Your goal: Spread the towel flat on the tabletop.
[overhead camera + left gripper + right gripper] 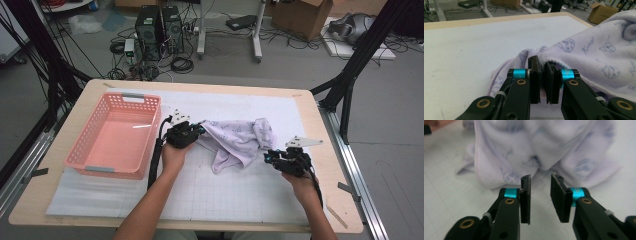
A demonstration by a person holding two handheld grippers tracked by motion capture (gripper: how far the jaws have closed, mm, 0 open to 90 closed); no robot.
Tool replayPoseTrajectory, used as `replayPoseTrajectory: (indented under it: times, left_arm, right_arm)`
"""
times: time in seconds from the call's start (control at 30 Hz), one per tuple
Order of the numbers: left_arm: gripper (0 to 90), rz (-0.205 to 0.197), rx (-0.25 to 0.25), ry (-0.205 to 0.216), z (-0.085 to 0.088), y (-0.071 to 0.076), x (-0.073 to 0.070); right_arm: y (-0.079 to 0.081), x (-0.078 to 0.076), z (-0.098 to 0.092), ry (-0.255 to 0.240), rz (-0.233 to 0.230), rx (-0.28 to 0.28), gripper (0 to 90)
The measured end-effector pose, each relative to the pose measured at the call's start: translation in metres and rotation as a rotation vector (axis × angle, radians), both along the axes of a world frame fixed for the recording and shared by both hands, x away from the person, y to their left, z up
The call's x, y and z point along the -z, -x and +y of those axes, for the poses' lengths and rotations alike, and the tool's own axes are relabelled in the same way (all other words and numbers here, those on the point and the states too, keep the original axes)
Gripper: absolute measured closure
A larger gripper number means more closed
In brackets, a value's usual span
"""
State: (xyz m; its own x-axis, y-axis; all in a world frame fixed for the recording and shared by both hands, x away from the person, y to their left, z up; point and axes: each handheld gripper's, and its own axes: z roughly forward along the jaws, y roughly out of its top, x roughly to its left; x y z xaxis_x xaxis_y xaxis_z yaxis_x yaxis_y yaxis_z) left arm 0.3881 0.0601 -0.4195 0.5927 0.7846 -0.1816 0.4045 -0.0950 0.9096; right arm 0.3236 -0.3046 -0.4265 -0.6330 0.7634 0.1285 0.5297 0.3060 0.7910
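Beside the pink basket, the left gripper pinched the lilac towel's edge; the right gripper, jaws spread, faced the far end.

Even bright overhead light, soft shadows; glare streak in pink basket; right gripper view's towel motion-blurred, unfocused.

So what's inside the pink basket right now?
The pink basket looks empty: its bare floor shows in the high view, with just a glare streak. The lilac towel lies on the mat beside it. The near wall hides a thin strip of the basket's floor.
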Motion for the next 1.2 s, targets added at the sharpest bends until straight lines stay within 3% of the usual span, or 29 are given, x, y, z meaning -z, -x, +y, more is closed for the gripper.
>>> replayPoseTrajectory:
  times: [0.07, 0.17, 0.2, 0.23, 0.3, 0.37, 0.47, 0.63, 0.73, 0.8, 0.87, 0.97, 1.1, 1.17, 1.2]
  left_arm:
    - [83.5, 0.000, 0.002, -0.010, -0.002, 0.000, 0.002]
    - [83.4, 0.004, 0.005, -0.017, -0.003, -0.001, 0.003]
    - [83.4, 0.002, 0.007, -0.024, -0.003, -0.001, 0.003]
    - [83.4, 0.002, 0.009, -0.031, -0.004, 0.000, 0.003]
    - [83.2, 0.003, 0.019, -0.044, -0.004, 0.000, 0.004]
    - [83.0, 0.003, 0.022, -0.056, -0.003, 0.000, 0.004]
    - [83.0, 0.006, 0.039, -0.061, -0.002, 0.001, 0.003]
    - [83.1, 0.017, 0.125, -0.102, -0.012, 0.009, 0.003]
    - [83.1, -0.008, 0.176, -0.153, -0.026, 0.018, 0.002]
    - [83.1, -0.031, 0.180, -0.183, -0.033, 0.021, 0.002]
    - [83.0, -0.031, 0.158, -0.198, -0.034, 0.020, 0.004]
    - [80.8, -0.006, 0.114, -0.224, -0.027, 0.015, 0.006]
    - [61.2, 0.050, 0.057, -0.183, -0.014, 0.011, 0.005]
    - [56.9, 0.034, 0.053, -0.160, -0.009, 0.014, 0.004]
    - [56.9, 0.029, 0.052, -0.169, -0.006, 0.015, 0.004]
  right_arm:
    - [-0.006, 0.010, 0.011, 0.034, 0.019, -0.011, 59.6]
    - [-0.018, 0.022, 0.023, -0.014, 0.054, -0.021, 58.5]
    - [-0.022, 0.024, 0.028, -0.010, 0.051, -0.025, 59.0]
    - [-0.024, 0.024, 0.033, 0.012, 0.044, -0.026, 61.4]
    - [-0.026, 0.023, 0.038, -0.015, 0.032, -0.042, 80.0]
    - [-0.024, 0.020, 0.039, -0.034, 0.029, -0.076, 82.4]
    - [-0.013, 0.011, 0.030, -0.064, 0.049, -0.096, 82.8]
    - [0.028, -0.013, 0.002, -0.119, 0.032, -0.145, 82.9]
    - [0.044, -0.025, -0.017, -0.152, 0.053, -0.130, 82.9]
    - [0.048, -0.034, -0.023, -0.154, 0.038, -0.106, 82.9]
    - [0.045, -0.043, -0.022, -0.137, 0.026, -0.082, 82.7]
    - [0.034, -0.051, -0.005, -0.125, 0.012, -0.079, 82.1]
    - [0.008, -0.052, 0.032, -0.112, -0.001, -0.084, 81.9]
    - [-0.006, -0.049, 0.052, -0.088, 0.006, -0.089, 81.9]
    - [-0.014, -0.047, 0.061, -0.073, 0.009, -0.089, 81.9]
